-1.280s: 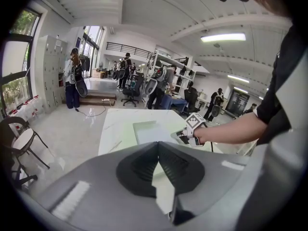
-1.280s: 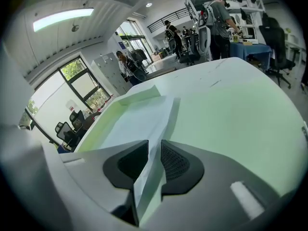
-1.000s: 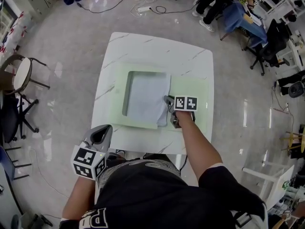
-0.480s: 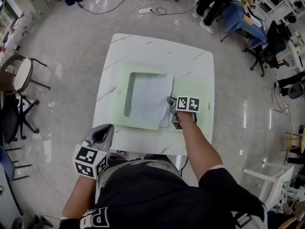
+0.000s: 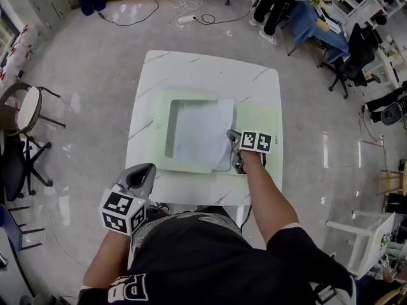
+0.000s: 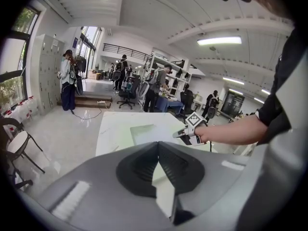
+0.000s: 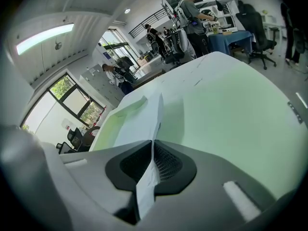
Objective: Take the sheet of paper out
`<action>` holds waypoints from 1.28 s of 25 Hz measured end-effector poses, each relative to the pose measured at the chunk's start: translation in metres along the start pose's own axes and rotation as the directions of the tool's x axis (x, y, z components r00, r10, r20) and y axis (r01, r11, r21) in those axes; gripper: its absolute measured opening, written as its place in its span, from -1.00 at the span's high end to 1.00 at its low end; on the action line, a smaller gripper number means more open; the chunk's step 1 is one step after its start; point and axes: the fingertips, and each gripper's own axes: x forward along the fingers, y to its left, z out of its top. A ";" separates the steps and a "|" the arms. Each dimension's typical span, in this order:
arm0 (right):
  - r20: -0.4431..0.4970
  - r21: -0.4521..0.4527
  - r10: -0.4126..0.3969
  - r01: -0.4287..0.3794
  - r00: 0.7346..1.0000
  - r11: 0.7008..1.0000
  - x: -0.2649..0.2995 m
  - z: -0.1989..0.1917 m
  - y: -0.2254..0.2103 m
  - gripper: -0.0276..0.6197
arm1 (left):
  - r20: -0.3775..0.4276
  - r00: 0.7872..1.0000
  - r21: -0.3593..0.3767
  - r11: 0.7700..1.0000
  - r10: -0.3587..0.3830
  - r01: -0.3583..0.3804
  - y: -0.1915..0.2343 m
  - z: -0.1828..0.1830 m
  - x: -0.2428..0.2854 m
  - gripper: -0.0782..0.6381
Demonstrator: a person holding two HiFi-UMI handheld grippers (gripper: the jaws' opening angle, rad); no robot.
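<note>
A white sheet of paper (image 5: 202, 132) lies partly inside a pale green open folder (image 5: 162, 138) on the white marble table (image 5: 210, 68). My right gripper (image 5: 234, 150) is shut on the sheet's near right edge; in the right gripper view the paper (image 7: 144, 124) runs edge-on from between the closed jaws out over the green folder (image 7: 226, 100). My left gripper (image 5: 137, 183) hangs off the table's near left corner, by the person's body, shut with nothing in it. In the left gripper view the jaws meet at the left gripper (image 6: 158, 146), and the right gripper (image 6: 188, 129) shows beyond them.
Office chairs (image 5: 25, 116) stand on the floor at the left. Desks, chairs and seated people (image 5: 318, 18) fill the far right. A power strip with cables (image 5: 184, 11) lies on the floor beyond the table. The folder's right flap (image 5: 261, 116) lies flat.
My right gripper has drawn the sheet a little to the right, so more of it lies over the folder's right side. The left gripper has barely moved.
</note>
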 end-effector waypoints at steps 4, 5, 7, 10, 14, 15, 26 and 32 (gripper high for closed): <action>0.015 -0.061 -0.045 0.045 0.999 0.997 -0.007 -0.001 -0.004 0.86 | 0.002 1.000 0.016 1.000 -0.014 0.014 -0.001 0.001 0.001 0.62; 0.022 -0.076 -0.059 0.061 0.998 0.995 -0.009 -0.001 -0.005 0.86 | 0.003 1.000 0.019 1.000 -0.017 0.017 -0.001 0.001 0.001 0.62; 0.033 -0.090 -0.071 0.074 0.997 0.993 -0.014 -0.002 -0.006 0.88 | 0.004 1.000 0.023 0.999 -0.023 0.023 -0.003 0.001 -0.001 0.62; 0.055 -0.087 -0.057 0.061 0.997 0.994 -0.022 0.001 -0.002 0.89 | 0.006 0.999 0.029 0.999 -0.034 0.034 -0.005 0.003 -0.001 0.62; 0.098 -0.057 -0.011 0.017 0.995 0.998 -0.035 0.009 0.008 0.91 | 0.014 0.999 0.030 0.999 -0.046 0.045 -0.005 0.006 0.000 0.62; 0.110 -0.050 0.001 0.004 0.994 0.999 -0.039 0.011 0.012 0.91 | 0.017 0.999 0.029 0.998 -0.049 0.049 -0.005 0.008 0.000 0.62; 0.253 -0.037 0.150 -0.146 0.956 0.989 -0.100 0.029 0.067 0.91 | 0.051 0.993 0.054 0.993 -0.105 0.102 -0.021 0.026 0.007 0.62; 0.338 -0.069 0.203 -0.191 0.919 0.979 -0.144 0.034 0.095 0.91 | 0.086 0.990 0.089 0.990 -0.115 0.108 -0.027 0.040 0.009 0.62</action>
